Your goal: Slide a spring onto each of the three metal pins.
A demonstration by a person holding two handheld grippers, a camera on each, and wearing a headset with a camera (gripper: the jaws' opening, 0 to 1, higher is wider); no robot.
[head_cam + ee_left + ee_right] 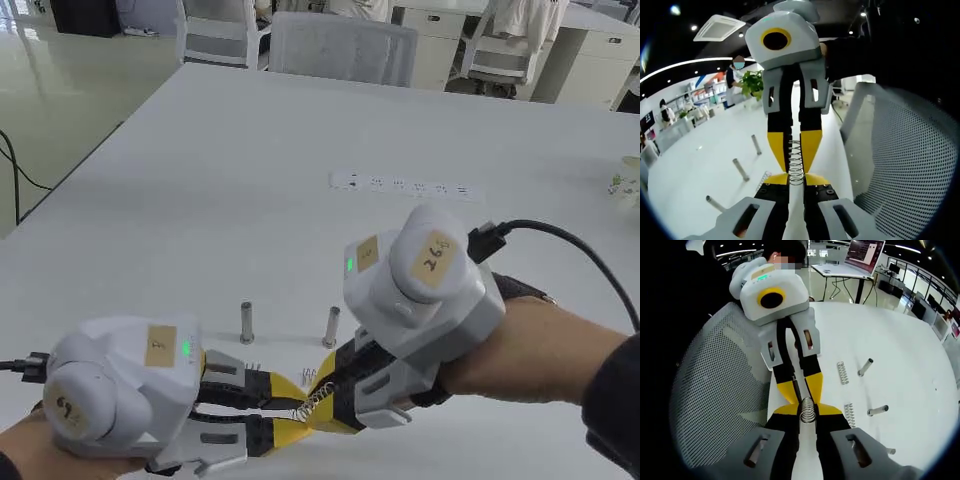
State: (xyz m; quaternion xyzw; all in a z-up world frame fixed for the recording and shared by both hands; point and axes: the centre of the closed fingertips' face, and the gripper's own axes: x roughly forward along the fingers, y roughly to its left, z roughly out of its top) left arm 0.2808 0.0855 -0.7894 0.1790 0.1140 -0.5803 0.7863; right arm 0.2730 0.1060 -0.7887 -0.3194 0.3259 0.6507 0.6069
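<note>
We're at a big white table [200, 200] in an open office, with a glossy floor, mesh-backed chairs [340, 48] at the far edge and more desks behind them. A white power strip [405, 185] lies flat mid-table, well beyond the work, and a bit of green plant [626, 185] pokes in at the right edge.

Closer in, a metal pin [246, 322] and a second pin [331, 326] stand upright, apart from each other, just behind the grippers. In the right gripper view a loose spring [842, 372] and another loose spring [849, 412] lie flat on the table near the pins.

The two grippers meet nose to nose above the near edge. The left gripper [796, 178] has its jaws closed on one end of the held spring [796, 160]. The right gripper [808, 410] pinches the other end, so it hangs between them, off the table. The right gripper's bulky body blocks our look at the tabletop right of the second pin, and its black cable [570, 245] loops off over the arm.
</note>
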